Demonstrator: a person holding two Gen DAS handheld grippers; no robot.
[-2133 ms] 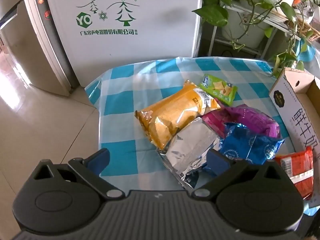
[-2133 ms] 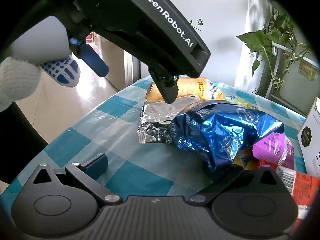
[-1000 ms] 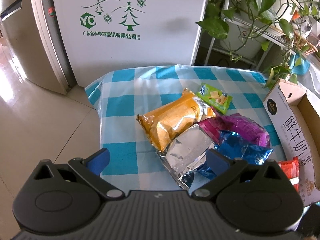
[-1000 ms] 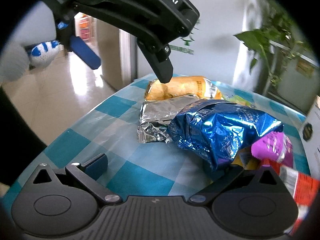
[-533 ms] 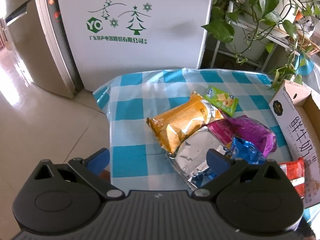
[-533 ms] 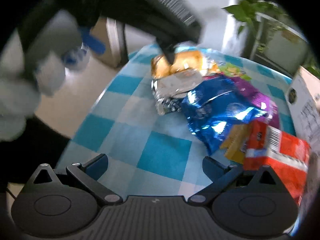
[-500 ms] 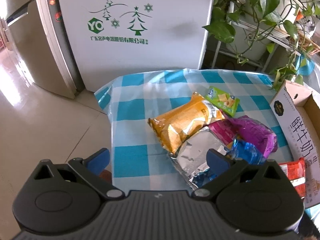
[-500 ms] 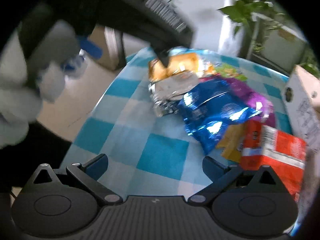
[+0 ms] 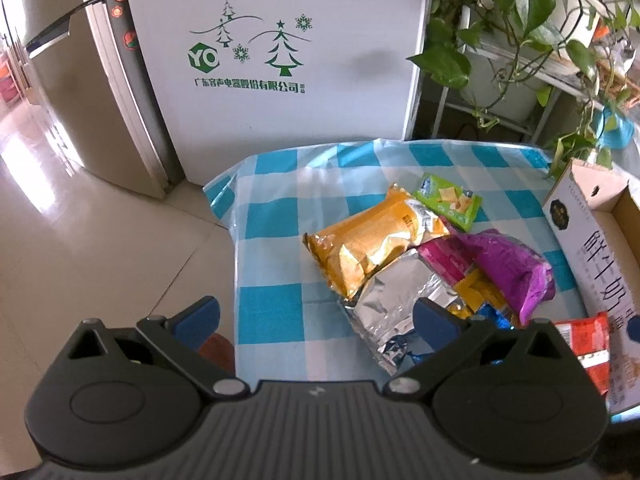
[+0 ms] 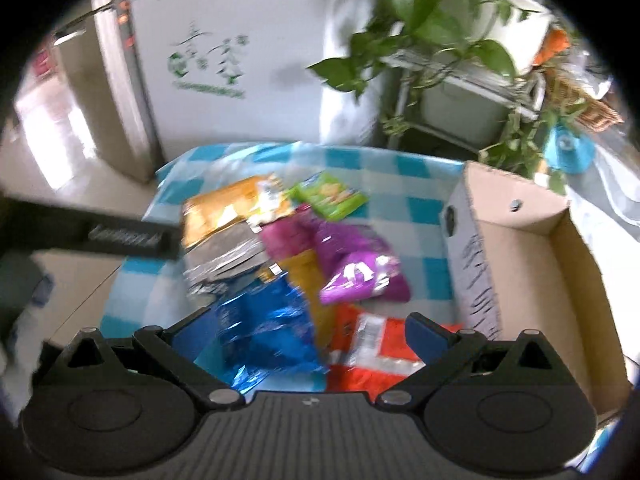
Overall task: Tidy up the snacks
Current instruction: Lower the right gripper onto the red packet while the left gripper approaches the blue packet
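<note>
right gripper (image 10: 308, 330) spread wide, empty, held above crinkled blue foil snack bag (image 10: 264, 332) | left gripper (image 9: 316, 314) likewise agape, nothing held | bag best pinched at one edge, lifted clear, carried to open cardboard box (image 10: 560, 264)

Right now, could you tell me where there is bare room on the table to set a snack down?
Bare checked cloth lies left of the orange bag and silver bag, and beyond the green packet. The cardboard box looks empty. Between them, packets overlap.

The right wrist view is motion-blurred; the blue bag (image 10: 264, 328) lies partly hidden behind the gripper body
</note>
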